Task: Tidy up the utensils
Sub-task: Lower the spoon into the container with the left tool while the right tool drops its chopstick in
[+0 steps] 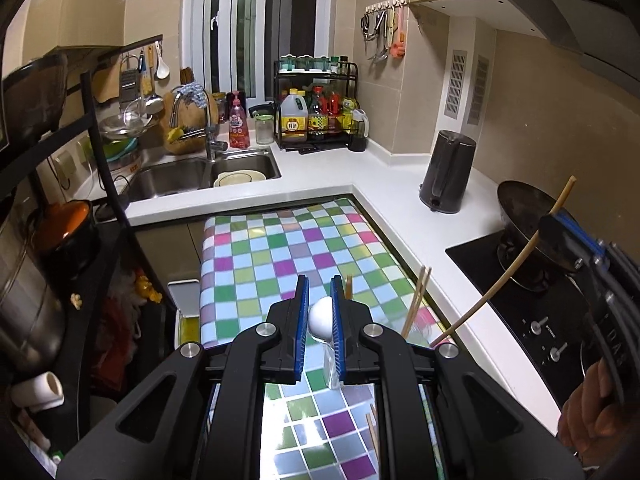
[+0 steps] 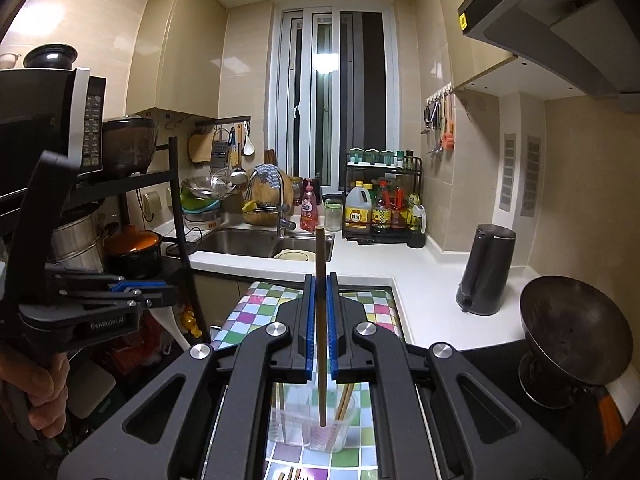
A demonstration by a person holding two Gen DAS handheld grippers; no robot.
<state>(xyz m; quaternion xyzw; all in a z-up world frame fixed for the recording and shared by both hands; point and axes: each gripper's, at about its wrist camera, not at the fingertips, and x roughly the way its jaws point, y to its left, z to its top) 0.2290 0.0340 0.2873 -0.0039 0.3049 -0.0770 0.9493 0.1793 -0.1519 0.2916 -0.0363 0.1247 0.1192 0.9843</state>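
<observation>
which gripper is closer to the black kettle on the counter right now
Right. The right gripper, shut on a chopstick, hangs beside the kettle, near the wok. The left gripper, shut on a white spoon, is farther off over the checkered cloth.

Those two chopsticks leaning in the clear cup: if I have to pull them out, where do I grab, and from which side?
Grip the chopsticks at their bare upper ends, which stand well clear of the clear cup; its wall encloses the lower ends. Come down from above, jaws closing across both sticks, then lift along their lean.
</observation>
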